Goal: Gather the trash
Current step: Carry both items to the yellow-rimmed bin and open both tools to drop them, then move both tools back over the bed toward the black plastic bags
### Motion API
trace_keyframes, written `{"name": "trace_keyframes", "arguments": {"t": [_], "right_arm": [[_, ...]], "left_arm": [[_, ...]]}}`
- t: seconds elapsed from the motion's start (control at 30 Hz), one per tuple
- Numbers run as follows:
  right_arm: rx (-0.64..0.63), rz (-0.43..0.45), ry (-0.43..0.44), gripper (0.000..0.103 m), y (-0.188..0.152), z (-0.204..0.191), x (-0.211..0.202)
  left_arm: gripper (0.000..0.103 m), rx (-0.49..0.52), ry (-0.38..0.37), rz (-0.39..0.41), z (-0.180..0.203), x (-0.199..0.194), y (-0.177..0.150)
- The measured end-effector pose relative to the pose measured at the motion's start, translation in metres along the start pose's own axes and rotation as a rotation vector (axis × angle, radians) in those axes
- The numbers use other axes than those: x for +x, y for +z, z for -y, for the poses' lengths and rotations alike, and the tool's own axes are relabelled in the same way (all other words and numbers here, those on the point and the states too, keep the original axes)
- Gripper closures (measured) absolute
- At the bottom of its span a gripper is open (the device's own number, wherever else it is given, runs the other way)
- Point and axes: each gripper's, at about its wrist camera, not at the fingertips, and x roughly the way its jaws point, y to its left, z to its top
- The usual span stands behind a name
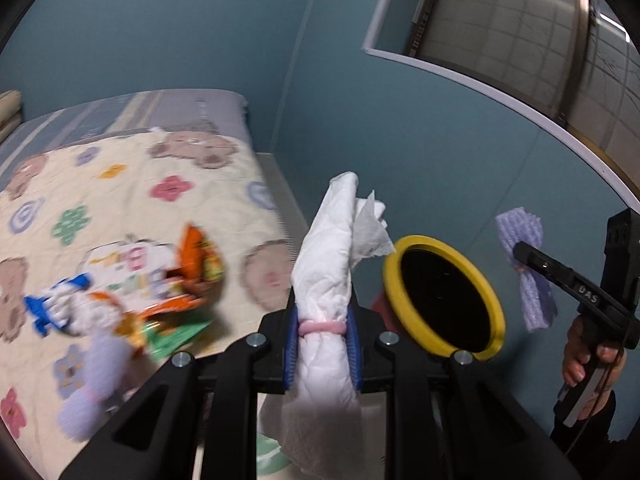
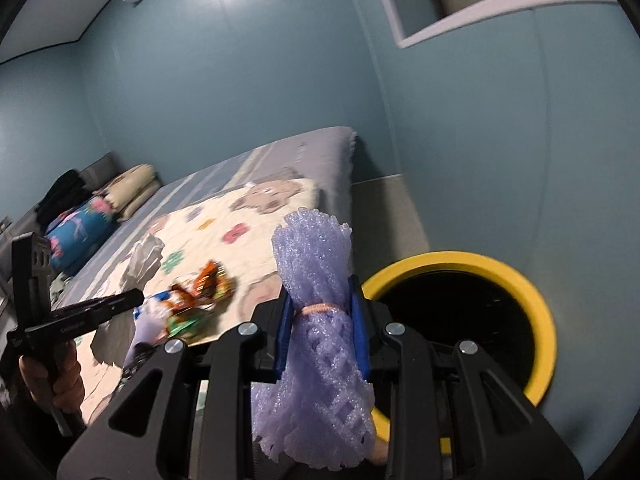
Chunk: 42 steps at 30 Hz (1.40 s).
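Left gripper (image 1: 323, 326) clamps tissue (image 1: 326, 276); right gripper (image 2: 323, 316), marked "DAS", clamps foam net (image 2: 316, 312) beside yellow-rimmed bin (image 2: 536, 292).

left gripper (image 1: 322, 330): blue finger pads (image 1: 289, 344) closed against a held item, fingers directed forward and upward. right gripper (image 2: 322, 326): pads (image 2: 283, 334) likewise clamped on a held item. one bare hand (image 1: 588, 354) grips each handle from below.
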Motion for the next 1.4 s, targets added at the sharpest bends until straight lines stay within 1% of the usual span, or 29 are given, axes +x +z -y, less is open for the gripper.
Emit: {"name": "trace_keyframes", "arguments": {"t": [0.13, 0.27, 0.4, 0.5, 0.6, 0.7, 0.77, 0.87, 0.9, 1.0, 1.03, 1.07, 1.1, 1.13, 1.2, 1.3, 1.33, 1.4], "right_arm": [[0.001, 0.018, -0.094, 0.078, 0.003, 0.024, 0.005], [0.036, 0.009, -0.133, 0.078, 0.006, 0.046, 0.016], [0.09, -0.012, -0.158, 0.077, 0.003, 0.073, 0.027], [0.091, -0.018, -0.188, 0.077, 0.005, 0.077, 0.04], [0.108, -0.024, -0.198, 0.076, 0.004, 0.086, 0.047], [0.111, -0.018, -0.226, 0.074, 0.002, 0.087, 0.047], [0.125, -0.017, -0.238, 0.073, 0.003, 0.089, 0.048], [0.137, -0.01, -0.251, 0.07, 0.002, 0.091, 0.045], [0.138, -0.006, -0.261, 0.067, 0.004, 0.091, 0.046], [0.146, 0.002, -0.273, 0.059, 0.005, 0.092, 0.043], [0.149, 0.002, -0.277, 0.056, 0.002, 0.092, 0.037], [0.152, 0.002, -0.279, 0.054, 0.002, 0.092, 0.037], [0.155, 0.003, -0.277, 0.048, 0.002, 0.092, 0.036], [0.154, 0.0, -0.278, 0.045, 0.002, 0.09, 0.036], [0.144, -0.003, -0.291, 0.044, -0.001, 0.084, 0.033], [0.11, 0.008, -0.286, 0.038, -0.005, 0.066, 0.027], [0.095, 0.013, -0.279, 0.036, -0.006, 0.058, 0.026], [0.074, 0.016, -0.264, 0.035, -0.007, 0.044, 0.026]], "left_arm": [[0.084, 0.029, -0.055, -0.029, 0.032, 0.037, 0.01], [0.084, 0.06, -0.108, -0.063, 0.064, 0.071, 0.014], [0.084, 0.096, -0.145, -0.093, 0.097, 0.103, 0.016], [0.084, 0.108, -0.155, -0.107, 0.113, 0.123, 0.015], [0.083, 0.102, -0.179, -0.134, 0.124, 0.141, 0.014], [0.083, 0.116, -0.173, -0.133, 0.134, 0.151, 0.012], [0.08, 0.11, -0.179, -0.138, 0.137, 0.155, 0.012], [0.068, 0.094, -0.18, -0.133, 0.138, 0.157, 0.015], [0.059, 0.088, -0.176, -0.127, 0.138, 0.156, 0.016], [0.048, 0.073, -0.172, -0.109, 0.139, 0.152, 0.019], [0.041, 0.069, -0.169, -0.102, 0.138, 0.149, 0.02], [0.038, 0.063, -0.166, -0.089, 0.135, 0.145, 0.021], [0.032, 0.058, -0.163, -0.078, 0.133, 0.141, 0.022], [0.027, 0.051, -0.153, -0.065, 0.129, 0.138, 0.023], [0.02, 0.041, -0.131, -0.042, 0.121, 0.129, 0.024], [0.013, 0.038, -0.105, -0.008, 0.109, 0.109, 0.023], [0.009, 0.041, -0.086, 0.006, 0.102, 0.104, 0.023], [0.008, 0.045, -0.043, 0.036, 0.092, 0.089, 0.019]]}}
